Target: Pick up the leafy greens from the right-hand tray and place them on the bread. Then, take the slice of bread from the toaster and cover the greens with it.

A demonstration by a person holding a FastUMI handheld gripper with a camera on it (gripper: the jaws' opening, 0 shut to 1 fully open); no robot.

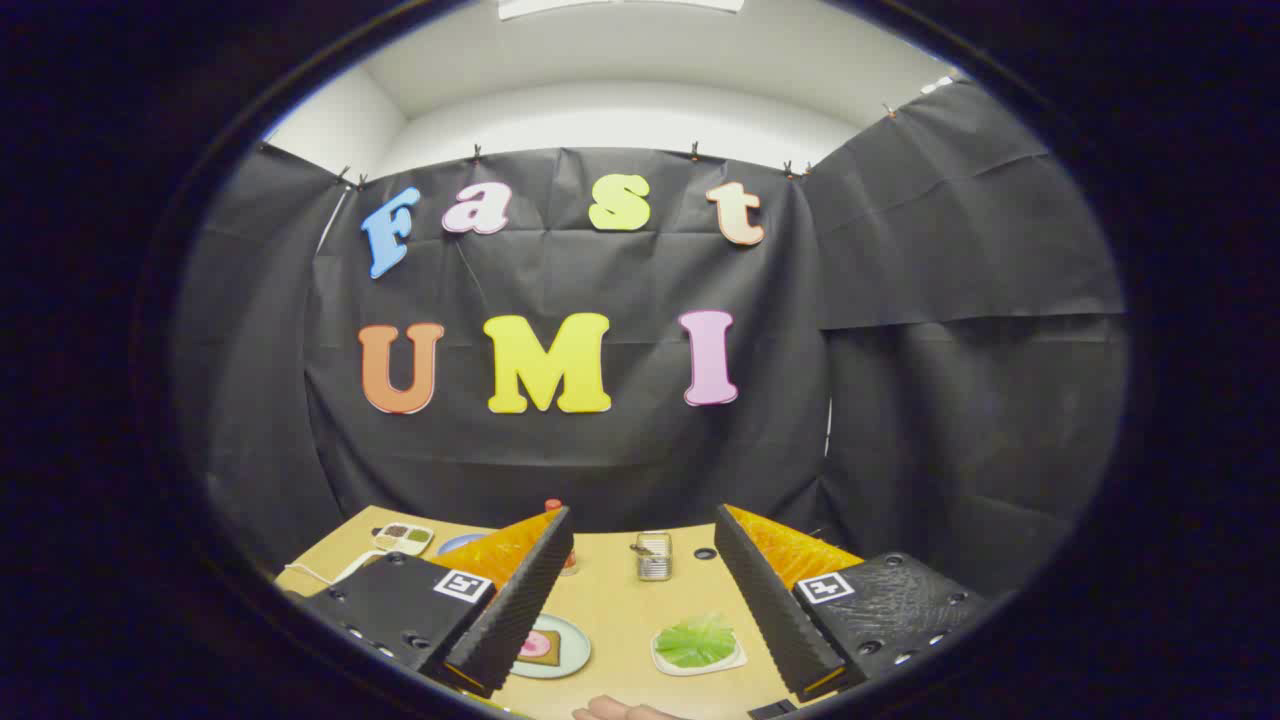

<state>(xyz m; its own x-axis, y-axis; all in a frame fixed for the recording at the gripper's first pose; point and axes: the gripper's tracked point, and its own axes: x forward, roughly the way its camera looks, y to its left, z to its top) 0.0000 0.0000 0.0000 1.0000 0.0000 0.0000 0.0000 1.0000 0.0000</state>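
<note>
Gripper (640, 590) is up above the wooden table (620, 600), fingers spread wide apart, nothing between them, nothing touching either pad. Leafy greens (696, 641) sit on the right-hand tray (733, 661), a small white one, in the gap between the fingers and closer to the right finger; greens look like one flat bunch, untouched. Plate (575, 655) lies on the table just beside the left finger, partly hidden by it; on it a bread slice (552, 647) with something pink (532, 645) on top, probably a meat slice but too small to tell. Toaster (654, 556) stands farther back on the table, beyond the greens, roughly centred between the fingertips; metal body, whether a slice sticks out of the slot is not readable at this size. Small divided dish (403, 538) with dark and green contents sits at the far left of the table, beyond the left finger. A bit of a hand (620, 711) shows at the near table edge, between the finger bases.
</note>
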